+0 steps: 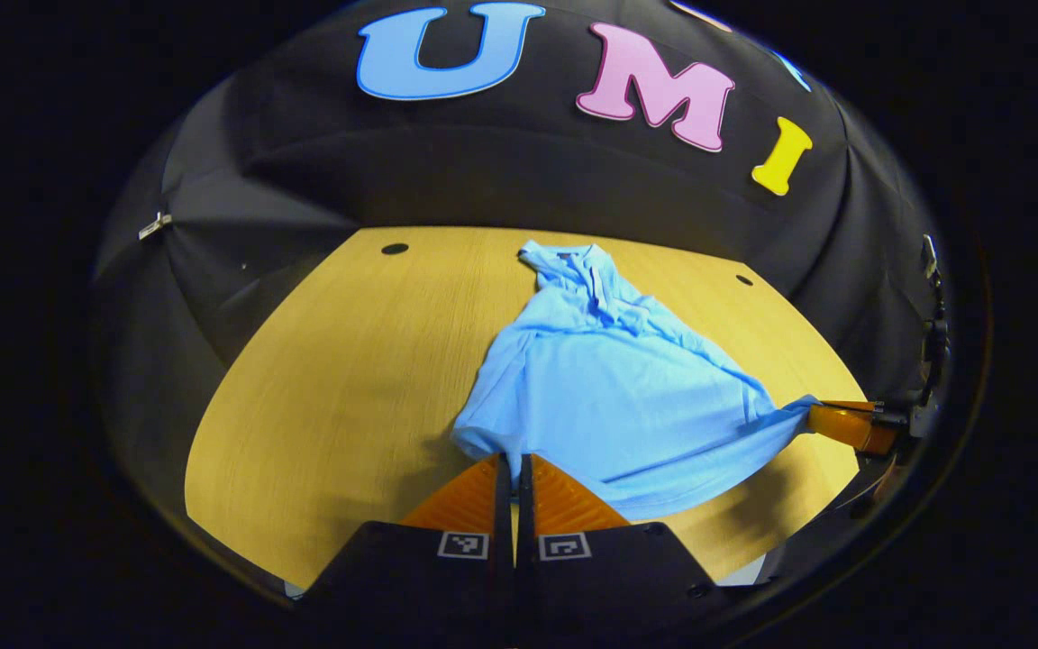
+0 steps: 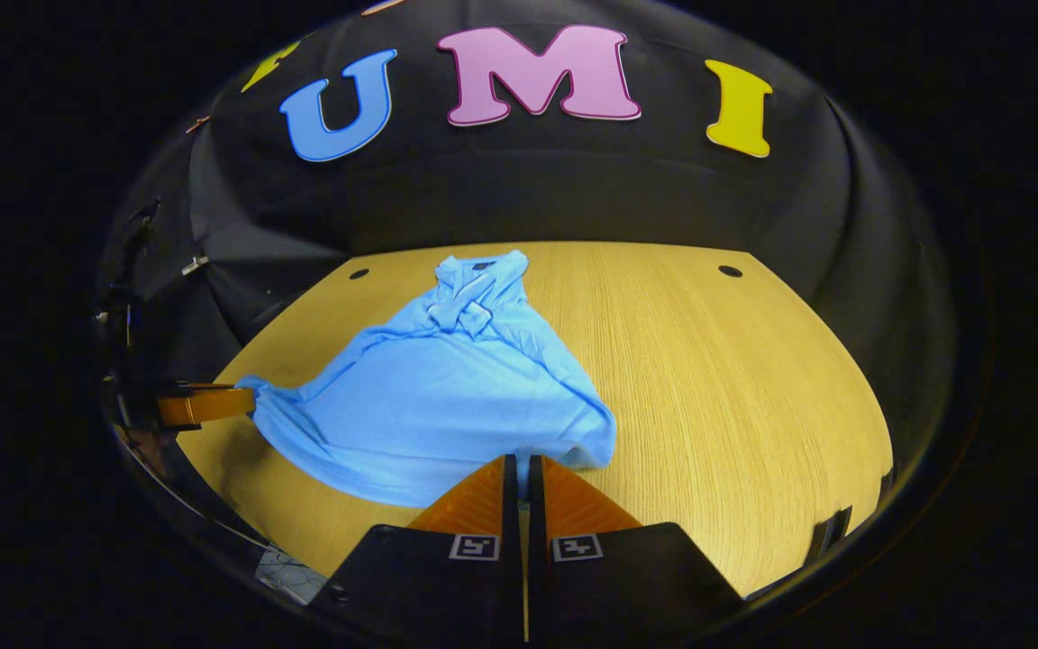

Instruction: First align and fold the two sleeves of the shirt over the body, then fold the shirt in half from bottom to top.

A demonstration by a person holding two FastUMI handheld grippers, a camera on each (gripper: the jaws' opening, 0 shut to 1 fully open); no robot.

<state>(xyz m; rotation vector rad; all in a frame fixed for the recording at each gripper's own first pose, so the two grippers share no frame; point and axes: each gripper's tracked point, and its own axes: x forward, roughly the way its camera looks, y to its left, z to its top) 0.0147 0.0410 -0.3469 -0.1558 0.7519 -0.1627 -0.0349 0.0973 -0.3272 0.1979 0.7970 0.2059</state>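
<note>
Both grippers have their jaws clamped on the hem corners of the light blue cotton shirt (image 2: 447, 397), left gripper (image 1: 512, 461) and right gripper (image 2: 519, 461). It lies on the wooden tabletop (image 2: 735, 379), collar far, long axis running straight away from them.

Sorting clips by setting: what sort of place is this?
Likely a staged recording booth, not a home: black cloth wall, bare wooden table, and one light blue shirt gripped at both bottom corners.
</note>
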